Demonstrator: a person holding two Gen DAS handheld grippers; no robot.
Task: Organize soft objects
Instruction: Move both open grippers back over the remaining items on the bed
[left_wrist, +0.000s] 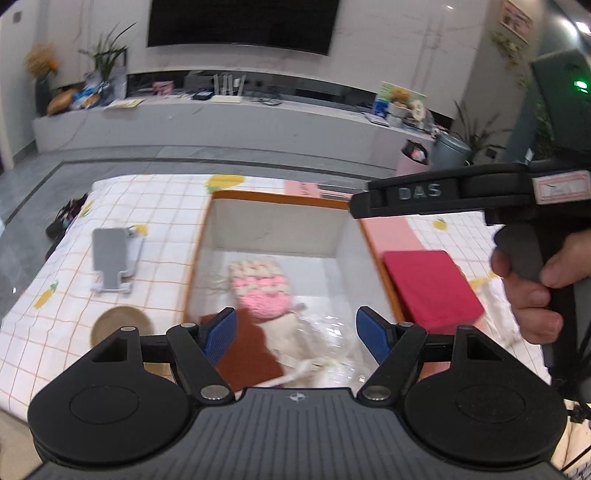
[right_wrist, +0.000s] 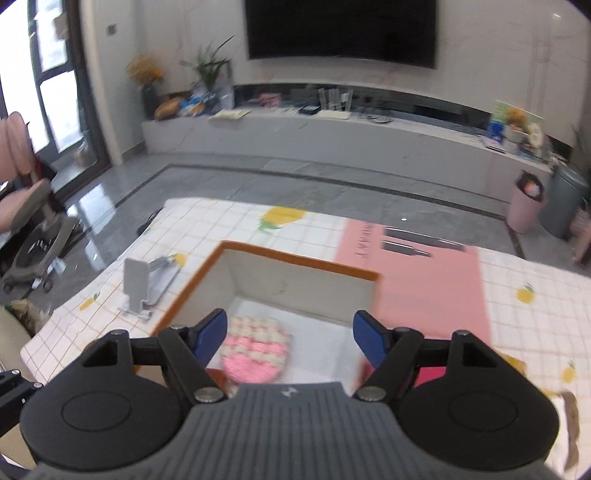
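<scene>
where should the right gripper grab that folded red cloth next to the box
Probably the near edge of the folded red cloth, coming from above. It lies flat on the tablecloth right of the orange-rimmed box, so pinching a stacked edge keeps the folds together. The right gripper is open and empty.

I see a dark TV on the white wall, a long grey console below it, glossy grey floor, and bright windows far left.

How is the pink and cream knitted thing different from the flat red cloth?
The knitted piece lies inside the box; the red cloth lies outside it on the tablecloth, to the right in the left wrist view. The knitted piece is bumpy and striped pink and cream; the red cloth is smooth, one colour and folded square. Both look soft and lie flat.
</scene>
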